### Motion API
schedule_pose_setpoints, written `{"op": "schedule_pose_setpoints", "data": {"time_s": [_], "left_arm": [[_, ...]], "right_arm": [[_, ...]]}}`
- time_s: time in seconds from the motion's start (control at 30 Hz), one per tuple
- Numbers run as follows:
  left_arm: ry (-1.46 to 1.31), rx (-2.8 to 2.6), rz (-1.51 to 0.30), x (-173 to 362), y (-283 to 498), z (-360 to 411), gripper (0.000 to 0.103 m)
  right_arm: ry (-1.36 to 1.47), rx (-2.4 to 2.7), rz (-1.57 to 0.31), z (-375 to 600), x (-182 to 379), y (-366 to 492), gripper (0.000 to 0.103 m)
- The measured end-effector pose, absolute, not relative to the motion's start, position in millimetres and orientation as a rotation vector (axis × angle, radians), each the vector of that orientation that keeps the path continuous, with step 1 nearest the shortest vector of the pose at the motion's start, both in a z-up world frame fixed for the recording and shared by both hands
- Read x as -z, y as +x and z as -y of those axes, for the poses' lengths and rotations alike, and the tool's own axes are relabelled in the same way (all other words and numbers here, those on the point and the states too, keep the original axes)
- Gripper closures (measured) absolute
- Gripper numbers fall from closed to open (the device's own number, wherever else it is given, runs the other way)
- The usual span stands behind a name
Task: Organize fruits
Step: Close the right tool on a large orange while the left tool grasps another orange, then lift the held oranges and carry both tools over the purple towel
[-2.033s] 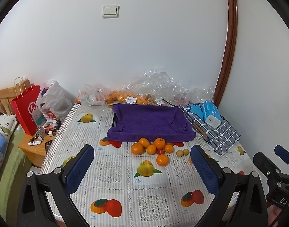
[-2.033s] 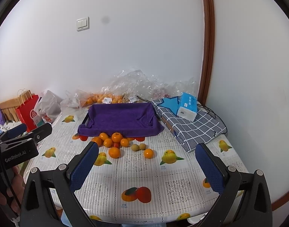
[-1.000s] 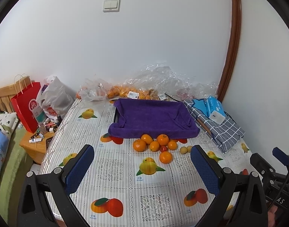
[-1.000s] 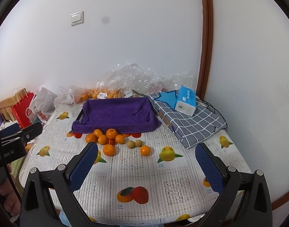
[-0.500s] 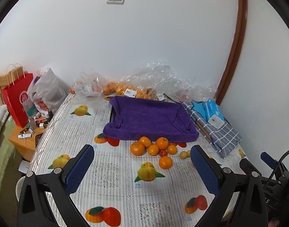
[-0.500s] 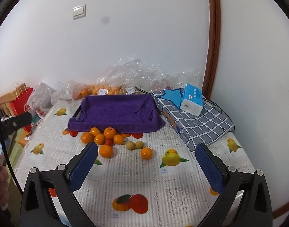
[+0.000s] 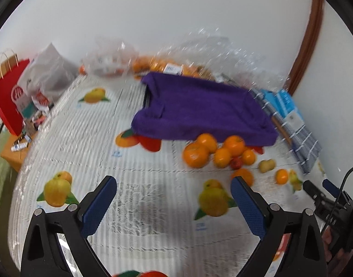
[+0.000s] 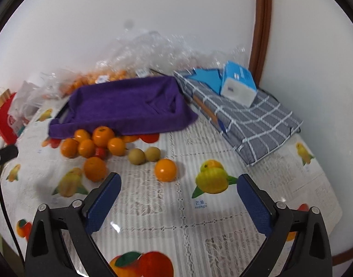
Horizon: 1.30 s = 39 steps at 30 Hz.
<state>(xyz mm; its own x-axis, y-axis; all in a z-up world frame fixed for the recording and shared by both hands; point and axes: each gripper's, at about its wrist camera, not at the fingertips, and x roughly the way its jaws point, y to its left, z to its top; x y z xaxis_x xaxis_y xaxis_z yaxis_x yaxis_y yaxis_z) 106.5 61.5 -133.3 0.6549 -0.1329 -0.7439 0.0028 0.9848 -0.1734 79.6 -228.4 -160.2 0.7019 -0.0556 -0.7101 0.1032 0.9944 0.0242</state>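
Several oranges (image 7: 196,154) (image 8: 102,136) lie in a cluster on the fruit-print tablecloth, in front of a tray draped with a purple towel (image 7: 199,108) (image 8: 128,103). A small red fruit (image 8: 100,152) sits among them. Two brownish round fruits (image 8: 136,156) lie beside the cluster, and a lone orange (image 8: 165,169) lies nearest my right gripper (image 8: 178,198), which is open and empty above the cloth. My left gripper (image 7: 174,198) is open and empty, left of and short of the cluster. The right gripper also shows in the left wrist view (image 7: 324,196).
Clear plastic bags with more oranges (image 7: 162,64) (image 8: 107,76) lie against the wall behind the tray. A grey checked cloth bundle (image 8: 252,117) with a blue tissue box (image 8: 237,85) lies at the right. A red paper bag (image 7: 8,101) and a side table stand left of the table.
Both grippers have moved forward and down toward the fruit, so the oranges and the tray look larger. Both stay open. The left wrist view is blurred by motion.
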Motion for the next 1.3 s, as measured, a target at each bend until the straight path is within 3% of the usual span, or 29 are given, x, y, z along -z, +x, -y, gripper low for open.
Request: {"op": "schedule_pose_setpoints", "data": {"time_s": [0.13,0.23,0.33,0.47,0.5,0.7,0.87,0.9,1.0,1.07,1.3], "left_arm": [[-0.204,0.067,-0.916,162,118,-73,0.006],[-0.216,0.080,-0.965,180,124,-72,0.014],[-0.194,0.111,-0.975,191,127,-65,0.015],[-0.186,0.140,-0.954,192,130,-57,0.015],[-0.188,0.139,-0.952,191,134,-55,0.015],[-0.163,0.182,-0.912,191,161,-34,0.024],[-0.160,0.227,-0.897,194,175,-24,0.031],[-0.177,0.234,-0.898,195,177,-25,0.034],[-0.190,0.252,-0.877,196,177,-26,0.046],[-0.174,0.268,-0.869,196,178,-23,0.060],[-0.205,0.279,-0.869,197,175,-33,0.063]], "right_arm": [[0.080,0.082,-0.857,232,183,97,0.019],[0.071,0.088,-0.873,231,195,105,0.030],[0.100,0.054,-0.893,231,205,114,0.030],[0.100,0.019,-0.895,225,215,127,0.034],[0.092,0.016,-0.904,224,218,131,0.041],[0.058,0.015,-0.882,220,220,134,0.056],[0.102,0.010,-0.870,227,219,132,0.063],[0.107,0.005,-0.866,228,219,132,0.068],[0.114,-0.001,-0.865,229,218,132,0.068],[0.107,-0.006,-0.865,227,218,132,0.068],[0.097,-0.040,-0.831,223,213,127,0.069]]}}
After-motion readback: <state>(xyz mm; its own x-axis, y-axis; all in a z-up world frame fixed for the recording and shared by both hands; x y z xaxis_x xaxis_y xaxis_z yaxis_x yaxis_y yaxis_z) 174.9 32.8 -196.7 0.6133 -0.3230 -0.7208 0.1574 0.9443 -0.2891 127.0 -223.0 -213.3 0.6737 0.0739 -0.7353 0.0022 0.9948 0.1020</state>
